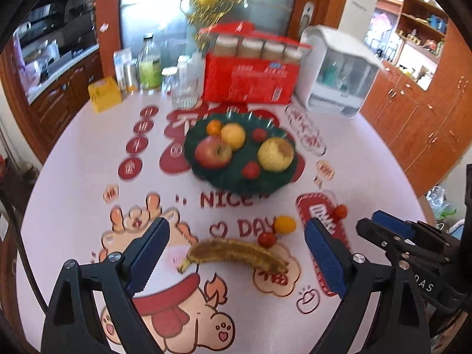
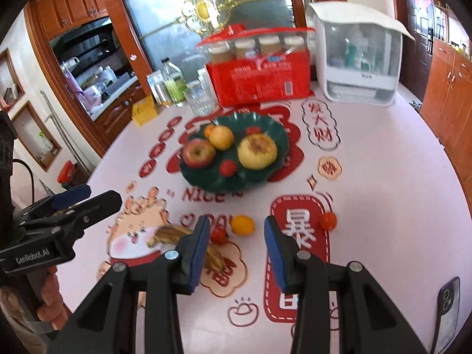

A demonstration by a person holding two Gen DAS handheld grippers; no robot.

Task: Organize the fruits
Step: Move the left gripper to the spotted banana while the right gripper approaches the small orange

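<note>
Left wrist: banana (image 1: 236, 253) btwn open left tongs (image 1: 236, 258)

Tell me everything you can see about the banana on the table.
The banana is overripe: its peel is mostly brown and mottled, with yellow left at the stem end, which points to the picture's left in the left wrist view. It lies flat on the printed tablecloth, gently curved, on the near side of the green plate and outside it. A small red tomato sits right beside its far edge; contact is unclear. Nothing grips it; it lies between and beyond the left tongs' open fingers.
</note>
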